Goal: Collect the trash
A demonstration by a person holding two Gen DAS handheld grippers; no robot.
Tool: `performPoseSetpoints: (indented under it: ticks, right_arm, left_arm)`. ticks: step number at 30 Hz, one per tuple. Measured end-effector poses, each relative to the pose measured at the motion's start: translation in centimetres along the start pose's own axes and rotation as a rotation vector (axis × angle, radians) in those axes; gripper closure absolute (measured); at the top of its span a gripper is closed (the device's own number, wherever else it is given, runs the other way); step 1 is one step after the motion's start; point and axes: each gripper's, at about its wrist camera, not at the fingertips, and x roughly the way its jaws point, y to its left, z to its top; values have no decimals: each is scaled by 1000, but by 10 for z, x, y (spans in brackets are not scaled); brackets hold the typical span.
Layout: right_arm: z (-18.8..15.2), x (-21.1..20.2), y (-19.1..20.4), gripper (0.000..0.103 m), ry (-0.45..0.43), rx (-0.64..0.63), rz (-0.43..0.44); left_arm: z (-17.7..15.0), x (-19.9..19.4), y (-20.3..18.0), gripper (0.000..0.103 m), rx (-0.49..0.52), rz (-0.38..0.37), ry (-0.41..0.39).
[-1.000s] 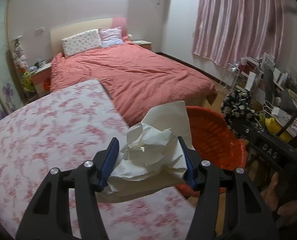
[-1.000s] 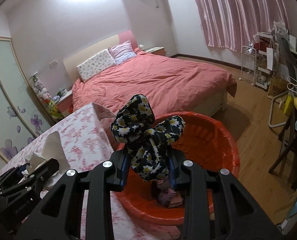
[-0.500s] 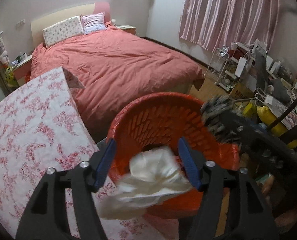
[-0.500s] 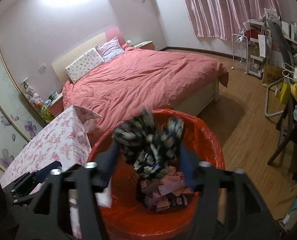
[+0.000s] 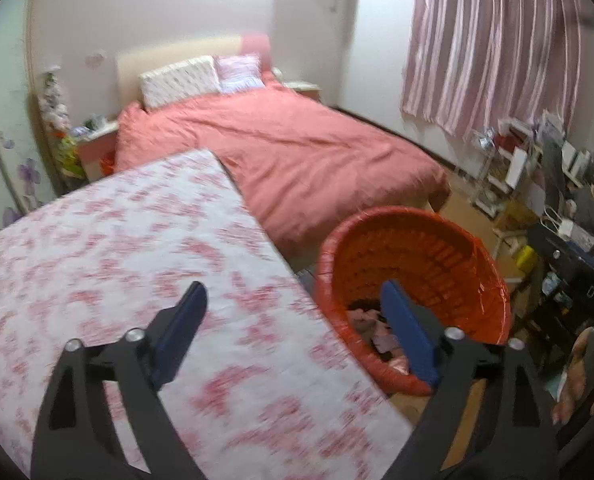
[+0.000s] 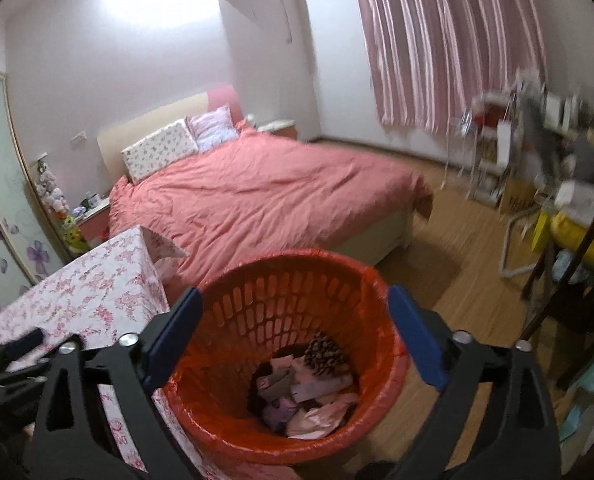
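Note:
An orange plastic basket (image 6: 297, 280) stands on the floor beside the table. In it lie pink and white scraps of trash (image 6: 309, 400) and a black floral cloth (image 6: 325, 354). My right gripper (image 6: 293, 336) is open and empty, just above the basket's mouth. My left gripper (image 5: 297, 336) is open and empty, over the table's right edge with its right finger over the basket (image 5: 417, 248). The left gripper also shows at the lower left of the right wrist view (image 6: 13, 360).
The table has a pink floral cloth (image 5: 117, 248) and lies left of the basket. A bed with a red cover (image 6: 257, 192) stands behind. A cluttered shelf and desk (image 5: 557, 184) fill the right side. Wooden floor (image 6: 457, 264) runs right of the basket.
Both grippers have opened. The white crumpled paper left my left gripper and the floral cloth left my right gripper; the cloth now lies in the basket. The left gripper swung back toward the table.

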Motion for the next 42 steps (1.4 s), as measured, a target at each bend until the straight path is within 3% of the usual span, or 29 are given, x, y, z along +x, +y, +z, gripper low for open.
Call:
performPoseSetpoints:
  ticks: [4, 9, 19, 22, 27, 31, 36, 42]
  right_arm:
    - [-7, -32, 16, 2, -95, -87, -87]
    - [-22, -72, 30, 2, -175, -158, -192]
    - [-59, -145, 33, 2, -229, -76, -138]
    - [-69, -155, 39, 2, -220, -82, -101]
    - [-88, -160, 59, 2, -196, -155, -69]
    - [-95, -157, 61, 2, -119, -154, -41]
    - [-95, -152, 59, 2, -39, -122, -57]
    - [-107, -154, 64, 2, -23, -129, -99]
  left_arm:
    - [-19, -46, 26, 4, -33, 65, -76]
    - [-49, -91, 54, 4, -88, 131, -132]
    - [-116, -150, 83, 4, -162, 293, -200]
    - [-130, -163, 84, 4, -169, 330, -220]
    - [-146, -175, 84, 4, -190, 326, -218]
    - [-154, -182, 85, 4, -203, 317, -215]
    - [-159, -189, 86, 4, -211, 332, -224]
    - [-160, -192, 86, 4, -223, 331, -210]
